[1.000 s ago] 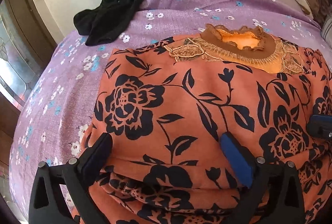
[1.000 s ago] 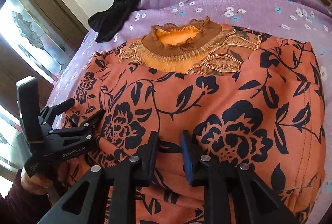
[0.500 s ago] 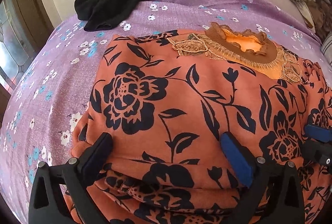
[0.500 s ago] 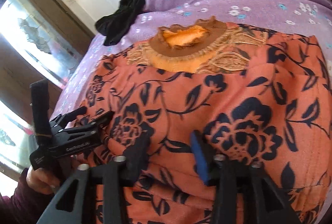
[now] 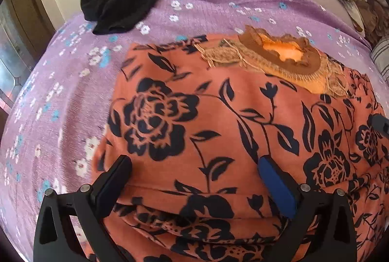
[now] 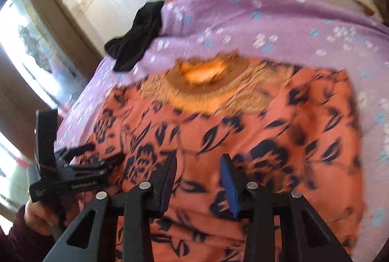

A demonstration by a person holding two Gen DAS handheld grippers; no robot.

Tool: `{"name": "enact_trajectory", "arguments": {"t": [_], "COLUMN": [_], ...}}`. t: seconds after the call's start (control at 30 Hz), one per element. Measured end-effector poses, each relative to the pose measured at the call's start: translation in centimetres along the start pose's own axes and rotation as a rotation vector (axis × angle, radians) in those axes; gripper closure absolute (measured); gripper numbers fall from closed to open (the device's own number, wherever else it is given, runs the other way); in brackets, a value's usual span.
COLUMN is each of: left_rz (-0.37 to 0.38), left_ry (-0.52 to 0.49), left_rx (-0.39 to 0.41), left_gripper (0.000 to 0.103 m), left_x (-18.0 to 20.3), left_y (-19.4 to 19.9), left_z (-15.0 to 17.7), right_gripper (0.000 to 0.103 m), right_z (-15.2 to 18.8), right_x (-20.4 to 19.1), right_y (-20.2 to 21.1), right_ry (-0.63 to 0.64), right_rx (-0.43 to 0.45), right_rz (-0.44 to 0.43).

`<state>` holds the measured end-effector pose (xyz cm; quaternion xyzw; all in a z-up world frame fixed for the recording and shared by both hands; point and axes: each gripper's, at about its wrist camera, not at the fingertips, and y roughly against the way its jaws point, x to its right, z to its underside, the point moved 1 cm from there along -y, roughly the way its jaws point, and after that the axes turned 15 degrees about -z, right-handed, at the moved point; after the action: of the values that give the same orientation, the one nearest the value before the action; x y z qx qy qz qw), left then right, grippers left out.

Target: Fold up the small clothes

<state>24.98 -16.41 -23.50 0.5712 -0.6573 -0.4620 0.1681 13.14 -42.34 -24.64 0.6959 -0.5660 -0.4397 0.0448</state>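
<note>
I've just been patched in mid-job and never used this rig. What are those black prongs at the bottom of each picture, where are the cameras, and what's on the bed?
There is no robot arm: a person holds one two-finger gripper in each hand, with a camera on each looking along its fingers. The left gripper stands wide open over the orange flowered garment, gripping nothing. The right gripper has a gap between its fingers and is closing; nothing shows pinched, though that view is blurred. The garment lies on a purple flowered bedsheet. A black garment lies at the far corner.

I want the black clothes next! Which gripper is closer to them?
Left. The left gripper sits on the orange floral garment's side facing the black clothes; the right gripper, jaws closing on nothing, hangs farther across.
</note>
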Motion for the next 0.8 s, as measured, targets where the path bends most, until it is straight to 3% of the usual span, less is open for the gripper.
{"name": "enact_trajectory", "arguments": {"t": [0.07, 0.13, 0.27, 0.37, 0.43, 0.53, 0.63, 0.7, 0.8], "left_rz": [-0.077, -0.131, -0.169, -0.077, -0.056, -0.099, -0.078, -0.051, -0.051], "left_ry": [0.051, 0.11, 0.117, 0.251, 0.249, 0.242, 0.194, 0.157, 0.206], "left_rx": [0.077, 0.091, -0.104, -0.17, -0.19, -0.115, -0.13, -0.165, -0.16], "left_gripper": [0.0, 0.0, 0.0, 0.0, 0.0, 0.0, 0.0, 0.0, 0.0], "left_x": [-1.9, -4.2, -6.1, -7.8, -7.9, -7.7, -6.8, -5.6, -5.7], "left_y": [0.9, 0.9, -4.1, -5.2, -5.1, -4.1, -4.5, -5.5, -5.3], "left_z": [-0.9, -1.8, -1.6, -1.1, -1.5, -1.9, -1.9, -1.2, -1.0], "right_gripper": [0.063, 0.063, 0.065, 0.067, 0.067, 0.067, 0.067, 0.064, 0.065], "right_z": [-0.8, -1.1, -0.8, -1.3, -1.5, -1.6, -1.7, -1.2, -1.3], "right_x": [1.4, 3.2, 7.7, 7.5, 6.9, 5.5, 4.9, 5.7, 6.0], "right_y": [1.6, 2.6, 1.4, 1.2, 1.8, 2.2, 1.0, -0.6, -0.2], "right_ry": [-0.01, -0.056, -0.235, -0.222, -0.194, -0.142, -0.113, -0.145, -0.169], "right_rx": [0.047, 0.063, -0.016, -0.006, 0.035, 0.072, 0.029, -0.048, -0.04], "right_rz": [0.089, 0.14, 0.131, 0.143, 0.134, 0.106, 0.115, 0.163, 0.144]}}
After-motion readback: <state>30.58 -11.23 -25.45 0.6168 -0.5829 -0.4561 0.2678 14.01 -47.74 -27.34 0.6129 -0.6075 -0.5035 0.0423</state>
